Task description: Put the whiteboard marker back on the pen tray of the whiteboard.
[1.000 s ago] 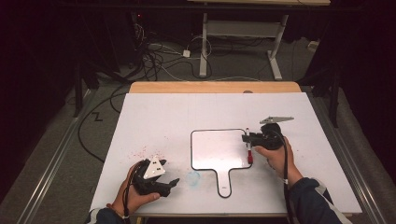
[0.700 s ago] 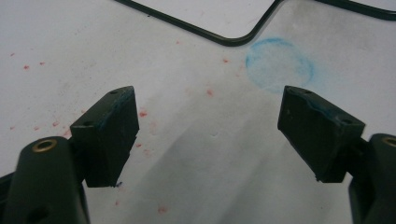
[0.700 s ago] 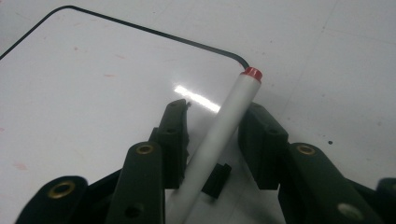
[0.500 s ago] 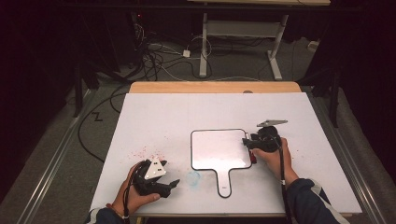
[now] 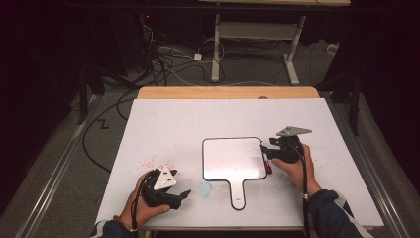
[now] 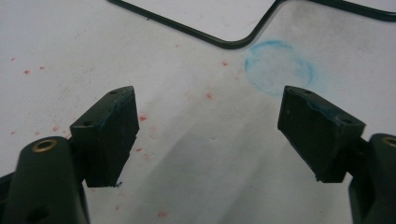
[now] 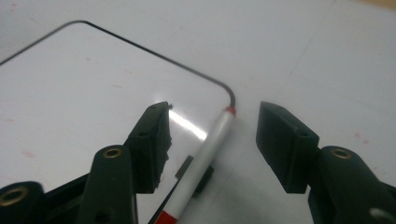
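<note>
Right gripper view shows the marker [image 7: 205, 158] lying free on the board's [image 7: 93, 93] edge between the right gripper's [image 7: 212, 126] fingers, which have just been opening; it should lift straight away without nudging it; the left gripper [image 6: 210, 126] gapes empty over the bench [image 5: 198, 119].

Black jaws, brass screws, dark sleeves
</note>
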{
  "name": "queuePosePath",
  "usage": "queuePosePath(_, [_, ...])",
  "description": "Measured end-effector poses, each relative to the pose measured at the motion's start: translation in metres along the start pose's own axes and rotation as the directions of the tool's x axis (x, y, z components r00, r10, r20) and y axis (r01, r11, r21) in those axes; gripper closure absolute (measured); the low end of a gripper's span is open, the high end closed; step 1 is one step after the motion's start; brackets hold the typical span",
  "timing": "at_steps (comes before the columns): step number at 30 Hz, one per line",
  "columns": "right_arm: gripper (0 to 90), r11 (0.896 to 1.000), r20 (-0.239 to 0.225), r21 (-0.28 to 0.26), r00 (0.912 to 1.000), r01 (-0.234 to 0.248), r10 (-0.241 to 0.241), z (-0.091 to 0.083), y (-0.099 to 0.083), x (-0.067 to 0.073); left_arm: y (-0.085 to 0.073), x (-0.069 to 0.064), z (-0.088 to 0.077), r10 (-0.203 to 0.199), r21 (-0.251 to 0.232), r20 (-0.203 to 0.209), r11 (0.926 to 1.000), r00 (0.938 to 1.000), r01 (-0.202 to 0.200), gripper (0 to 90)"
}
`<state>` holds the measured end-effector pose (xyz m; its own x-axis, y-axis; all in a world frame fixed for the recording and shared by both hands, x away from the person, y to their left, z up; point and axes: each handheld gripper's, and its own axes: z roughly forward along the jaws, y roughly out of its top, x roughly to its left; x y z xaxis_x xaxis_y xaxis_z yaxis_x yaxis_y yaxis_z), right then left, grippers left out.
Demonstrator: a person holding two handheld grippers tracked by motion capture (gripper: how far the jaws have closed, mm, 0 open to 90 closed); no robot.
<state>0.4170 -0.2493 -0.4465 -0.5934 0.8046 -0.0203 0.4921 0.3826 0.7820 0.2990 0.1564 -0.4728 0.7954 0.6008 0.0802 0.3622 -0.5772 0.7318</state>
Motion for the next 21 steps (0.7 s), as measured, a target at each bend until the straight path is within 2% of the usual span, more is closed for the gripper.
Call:
queuePosePath(2, [42.7,0.998,0.013,-0.037,0.9991,0.041,-0.041,-0.011,0.001,0.003,0.001,0.001,0.001,-0.001,-0.001,-0.001,1.0,1.0,0.001,19.5])
queuePosePath(5, [39.4,0.99,0.029,-0.101,0.9945,0.103,-0.1,-0.027,0.0,0.006,0.001,0.002,0.001,-0.006,-0.006,-0.005,1.0,1.0,0.006,19.5])
queuePosePath(7, [37.9,0.981,0.041,-0.121,0.9883,0.151,-0.147,-0.037,-0.001,0.008,0.002,0.003,0.0,-0.009,-0.009,-0.015,0.9999,0.9998,0.008,19.5])
queuePosePath(9, [36.3,0.972,0.064,-0.143,0.9815,0.188,-0.181,-0.048,-0.006,0.01,0.002,0.003,0.0,-0.016,-0.014,-0.021,0.9998,0.9997,0.016,19.5])
queuePosePath(11, [35.0,0.963,0.068,-0.161,0.9756,0.217,-0.209,-0.059,-0.013,0.012,0.002,0.004,0.0,-0.019,-0.015,-0.034,0.9997,0.9993,0.018,19.5])
queuePosePath(13, [32.5,0.958,0.084,-0.177,0.9734,0.225,-0.213,-0.07,-0.021,0.014,0.001,0.004,-0.001,-0.024,-0.015,-0.04,0.9996,0.9989,0.024,19.5])
queuePosePath(15, [30.9,0.955,0.06,-0.194,0.9745,0.224,-0.216,-0.079,-0.03,0.016,0.002,0.004,-0.002,-0.027,-0.015,-0.053,0.9995,0.9982,0.026,19.5])
queuePosePath(17, [29.5,0.949,0.082,-0.194,0.968,0.249,-0.237,-0.087,-0.038,0.02,0.002,0.004,-0.003,-0.025,-0.017,-0.066,0.9996,0.9975,0.024,19.5])
queuePosePath(18, [29.0,0.947,0.074,-0.205,0.969,0.246,-0.236,-0.091,-0.043,0.021,0.002,0.003,-0.003,-0.027,-0.023,-0.069,0.9994,0.9972,0.025,19.5])
queuePosePath(21, [28.2,0.95,0.081,-0.197,0.9696,0.243,-0.231,-0.097,-0.057,0.029,0.0,0.002,-0.004,-0.02,-0.016,-0.073,0.9997,0.9971,0.018,19.5])
